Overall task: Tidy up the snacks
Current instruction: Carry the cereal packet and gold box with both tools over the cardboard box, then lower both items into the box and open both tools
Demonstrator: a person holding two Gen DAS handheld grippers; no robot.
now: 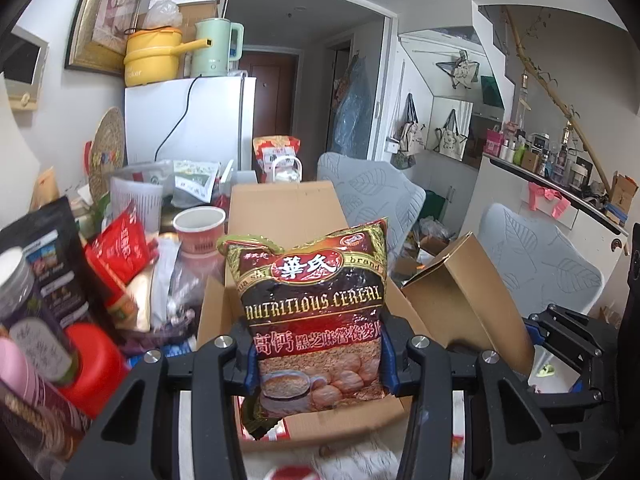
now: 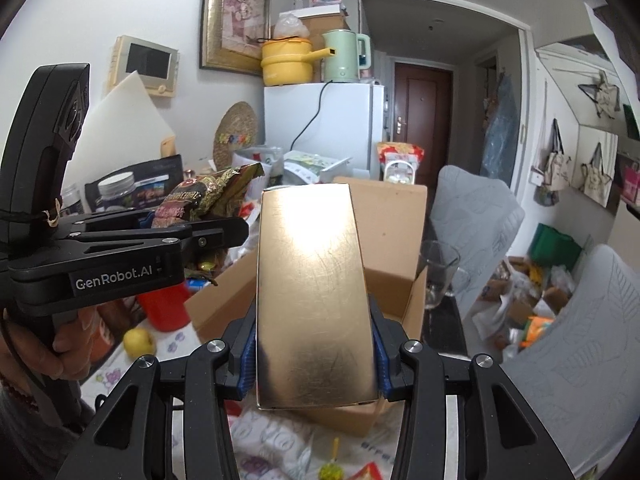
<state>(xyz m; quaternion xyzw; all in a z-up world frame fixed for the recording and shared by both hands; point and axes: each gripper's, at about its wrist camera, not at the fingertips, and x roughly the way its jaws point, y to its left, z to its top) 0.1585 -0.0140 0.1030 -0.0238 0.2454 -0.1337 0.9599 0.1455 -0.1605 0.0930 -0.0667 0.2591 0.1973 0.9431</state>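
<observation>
Both jaws are clenching loads. Between the blue pads of my left gripper I am gripping a red bag of nutritious cereal, holding it upright above the open cardboard box. My right gripper is pinching a shiny gold box by its sides, also over that cardboard box. To the left, I am seeing a red-lidded jar, a paper cup and a red pouch crowding the tabletop beside the box.
</observation>
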